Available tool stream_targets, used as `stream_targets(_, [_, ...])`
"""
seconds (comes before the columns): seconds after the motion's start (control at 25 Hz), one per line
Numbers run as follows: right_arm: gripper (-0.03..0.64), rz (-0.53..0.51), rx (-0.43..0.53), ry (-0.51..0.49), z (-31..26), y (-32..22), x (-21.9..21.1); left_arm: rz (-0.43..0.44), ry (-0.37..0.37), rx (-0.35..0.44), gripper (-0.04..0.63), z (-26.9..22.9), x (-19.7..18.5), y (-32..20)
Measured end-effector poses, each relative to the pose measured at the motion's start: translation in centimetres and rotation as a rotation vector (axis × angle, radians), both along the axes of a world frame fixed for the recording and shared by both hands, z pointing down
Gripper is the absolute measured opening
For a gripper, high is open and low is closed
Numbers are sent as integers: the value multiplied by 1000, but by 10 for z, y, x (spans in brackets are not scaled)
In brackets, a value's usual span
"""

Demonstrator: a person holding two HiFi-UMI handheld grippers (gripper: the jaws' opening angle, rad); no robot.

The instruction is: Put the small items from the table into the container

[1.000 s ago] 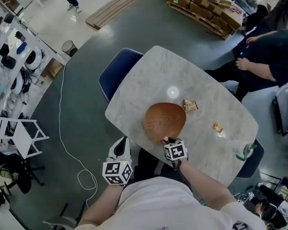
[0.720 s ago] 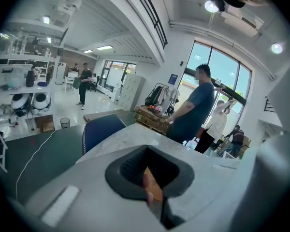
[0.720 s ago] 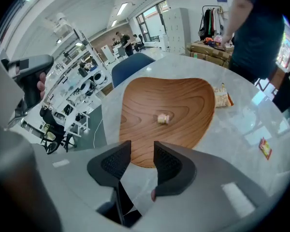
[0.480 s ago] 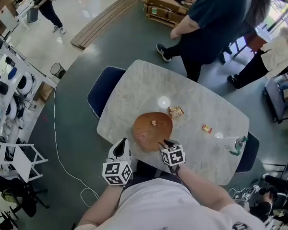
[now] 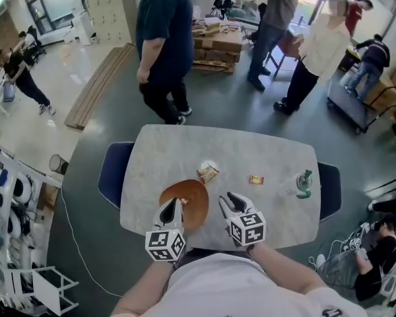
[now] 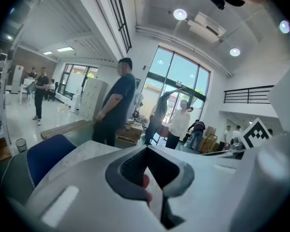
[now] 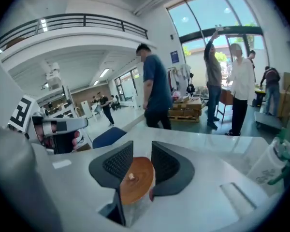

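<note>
Strong daylight pours through tall windows far ahead of the left gripper, and round ceiling spots glow above it. The scene is bright and shadows are soft. A small glare patch sits on the pale counter just ahead of the gripper. Both gripper views bulge like a fisheye, with black corners. The gripper's near body is blurred, and the floor far to its left looks washed out.

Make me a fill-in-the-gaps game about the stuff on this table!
The round brown wooden bowl holds ____ small item. The small red-and-yellow wrapped sweet lies ____ the bowl and the clear green-topped bottle. The two chairs at the white marble table are coloured ____.
Missing words: one; between; blue.
</note>
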State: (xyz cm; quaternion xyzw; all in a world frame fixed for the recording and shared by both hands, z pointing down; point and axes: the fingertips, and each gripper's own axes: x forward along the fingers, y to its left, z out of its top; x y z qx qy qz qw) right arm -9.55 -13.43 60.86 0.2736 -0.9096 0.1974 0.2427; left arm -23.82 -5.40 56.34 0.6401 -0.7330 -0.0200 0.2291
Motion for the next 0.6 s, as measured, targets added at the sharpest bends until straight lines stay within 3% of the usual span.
stream_targets(0.12, [141, 122, 62, -83, -30, -22, 41, 106, -34, 59, 3, -18, 33, -35])
stream_targets(0.28, [121, 222, 116, -137, -61, -29, 86, 166, -42, 107, 3, -43, 67, -52])
stream_targets(0.6, [107, 335, 163, -165, -73, -33, 127, 264, -43, 112, 3, -49, 105, -67])
